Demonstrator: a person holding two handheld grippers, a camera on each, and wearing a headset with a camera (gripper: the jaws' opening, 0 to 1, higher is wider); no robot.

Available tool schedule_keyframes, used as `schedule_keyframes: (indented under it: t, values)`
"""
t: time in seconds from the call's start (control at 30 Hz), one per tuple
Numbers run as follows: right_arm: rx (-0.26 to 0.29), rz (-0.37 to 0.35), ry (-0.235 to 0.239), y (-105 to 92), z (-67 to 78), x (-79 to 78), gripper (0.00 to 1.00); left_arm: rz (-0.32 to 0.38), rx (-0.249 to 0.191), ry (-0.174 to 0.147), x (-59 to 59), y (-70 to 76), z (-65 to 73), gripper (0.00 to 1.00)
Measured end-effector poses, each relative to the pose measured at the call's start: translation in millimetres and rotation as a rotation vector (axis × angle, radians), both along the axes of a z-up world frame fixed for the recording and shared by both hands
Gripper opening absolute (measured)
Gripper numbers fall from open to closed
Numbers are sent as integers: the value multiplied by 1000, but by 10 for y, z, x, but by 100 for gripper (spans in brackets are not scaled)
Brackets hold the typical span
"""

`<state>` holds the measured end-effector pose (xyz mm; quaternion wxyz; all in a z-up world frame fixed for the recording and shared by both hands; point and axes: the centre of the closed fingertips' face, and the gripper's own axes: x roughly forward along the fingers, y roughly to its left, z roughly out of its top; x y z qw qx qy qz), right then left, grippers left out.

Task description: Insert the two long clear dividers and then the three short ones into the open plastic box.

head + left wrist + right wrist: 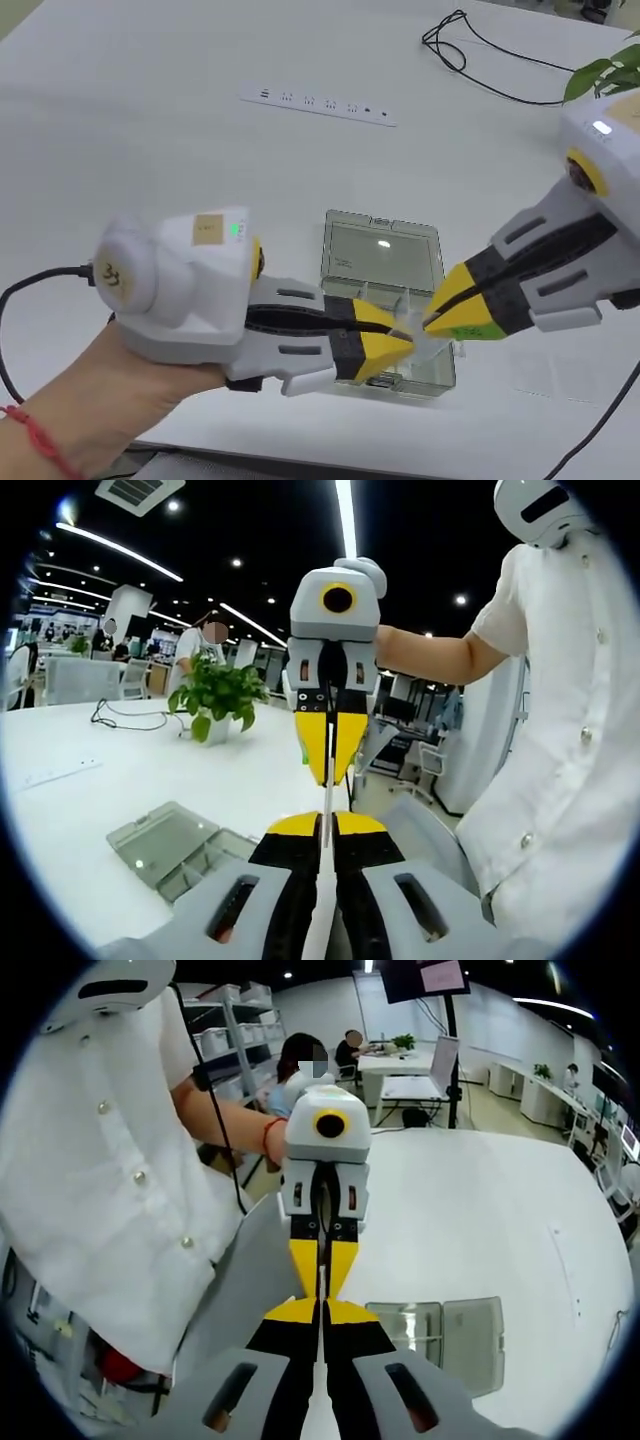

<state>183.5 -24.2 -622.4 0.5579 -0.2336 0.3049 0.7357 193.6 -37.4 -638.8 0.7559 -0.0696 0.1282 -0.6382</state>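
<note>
The left gripper (396,346) comes in from the lower left, held in a hand (95,395) with a red string (40,440) round the wrist. The right gripper (436,316) reaches in from the right. Their yellow tips nearly meet, nose to nose, just above the near end of the open plastic box (437,372).

Between the two tips is a clear divider (430,342), a thin see-through sheet held up off the box rather than seated in it. I cannot tell whether it is a long one or a short one. In the left gripper view, the jaws of that gripper are pressed together on the sheet's edge, which runs as a fine line straight ahead into the closed yellow tips of the gripper facing it. The right gripper view shows the same from the other side: its own jaws are squeezed flat together with the thin edge between them. So each gripper is pinching an end of the divider.

The box sits on the white tabletop (150,150) directly below the grippers. Its lid (383,250) is folded back flat on the far side, away from the person. What lies inside the box is hard to make out behind the grippers.

Farther back on the tabletop there is a white power strip (318,105), well apart from the box. A black cable (470,50) loops near the far right corner, beside the green leaves of a plant (605,70). The person holding the grippers wears a white shirt (560,740).
</note>
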Motion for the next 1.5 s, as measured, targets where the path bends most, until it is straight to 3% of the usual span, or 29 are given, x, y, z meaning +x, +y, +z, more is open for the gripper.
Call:
schedule_keyframes:
  t: [0.13,0.4,0.83,1.17,1.5]
  values:
    - [8,-16,-7,-3,20,24,2,23,11,6,16,57,-36,3]
    - [17,-73,-33,-39,0,221,2,79,63,25,64,193,-182,15]
    - [5,-141,-74,-11,-193,493,2,168,126,29,184,385,-344,34]
    - [-8,-164,-87,84,-435,685,2,221,198,43,276,517,-573,54]
    - [-21,-176,-83,169,-856,823,2,294,197,57,372,628,-685,75]
